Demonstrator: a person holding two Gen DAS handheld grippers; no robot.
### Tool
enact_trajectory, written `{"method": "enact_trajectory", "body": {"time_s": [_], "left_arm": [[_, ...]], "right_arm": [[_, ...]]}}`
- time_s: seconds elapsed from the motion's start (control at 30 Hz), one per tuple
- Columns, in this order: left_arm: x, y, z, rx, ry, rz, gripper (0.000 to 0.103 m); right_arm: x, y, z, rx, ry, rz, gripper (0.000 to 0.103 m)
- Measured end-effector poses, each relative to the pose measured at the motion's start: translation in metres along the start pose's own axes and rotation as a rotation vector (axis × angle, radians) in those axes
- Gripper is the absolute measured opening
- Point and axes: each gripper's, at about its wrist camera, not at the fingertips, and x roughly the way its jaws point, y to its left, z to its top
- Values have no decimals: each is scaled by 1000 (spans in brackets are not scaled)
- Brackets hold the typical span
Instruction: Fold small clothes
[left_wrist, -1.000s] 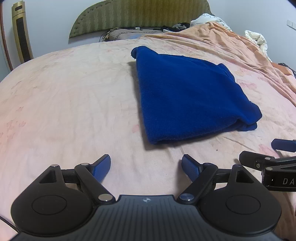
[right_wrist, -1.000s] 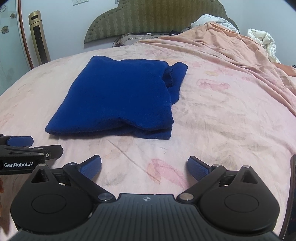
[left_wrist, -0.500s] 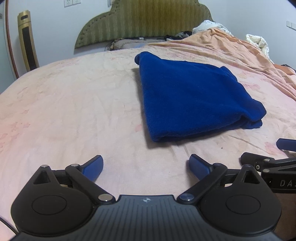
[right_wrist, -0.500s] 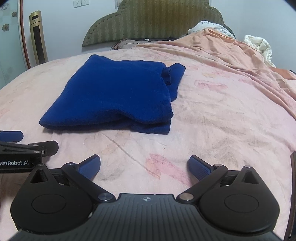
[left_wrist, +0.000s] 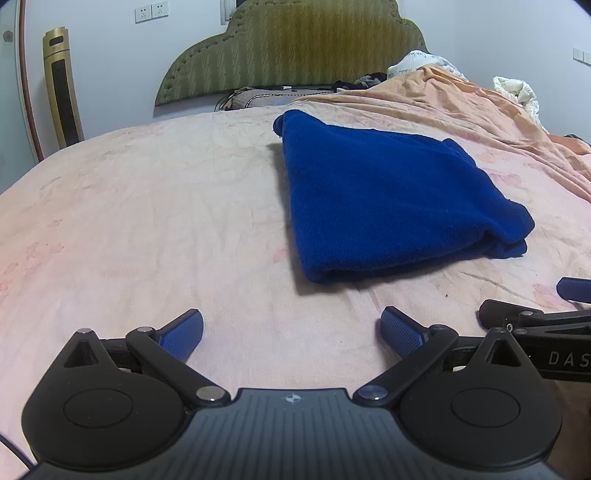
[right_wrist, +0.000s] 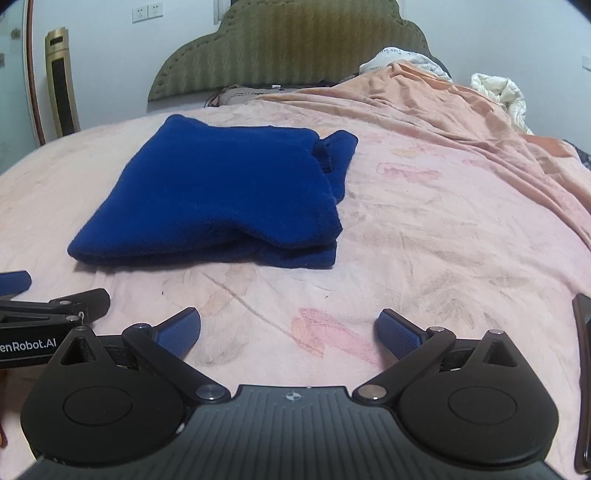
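Seen from right wrist only: dark strip (right_wrist: 583, 387) at frame's right edge. Folded blue garment (left_wrist: 388, 199) lay mid-bed, ahead of left tool (left_wrist: 291, 328), just opened wide and empty, and right tool (right_wrist: 288, 328), spread, empty. Pink sheet (left_wrist: 147, 221); green headboard (left_wrist: 295, 48).

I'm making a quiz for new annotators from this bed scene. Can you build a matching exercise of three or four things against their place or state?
Things:
1. folded dark blue knitted garment
2. left gripper
3. quilted olive-green headboard
4. gold and black tower appliance

Places or states:
A. stands upright on the floor by the wall
B. lies flat on the pink bedsheet, touched by no gripper
C. against the wall at the bed's far end
D. jaws wide apart, nothing between them

Pairs: 1-B, 2-D, 3-C, 4-A
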Motion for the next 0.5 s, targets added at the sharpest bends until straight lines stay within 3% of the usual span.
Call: {"method": "enact_trajectory", "body": {"time_s": [0.5], "left_arm": [[0,0,0,-2,0,-2,103]], "right_arm": [[-1,0,1,14,-10,4,102]]}}
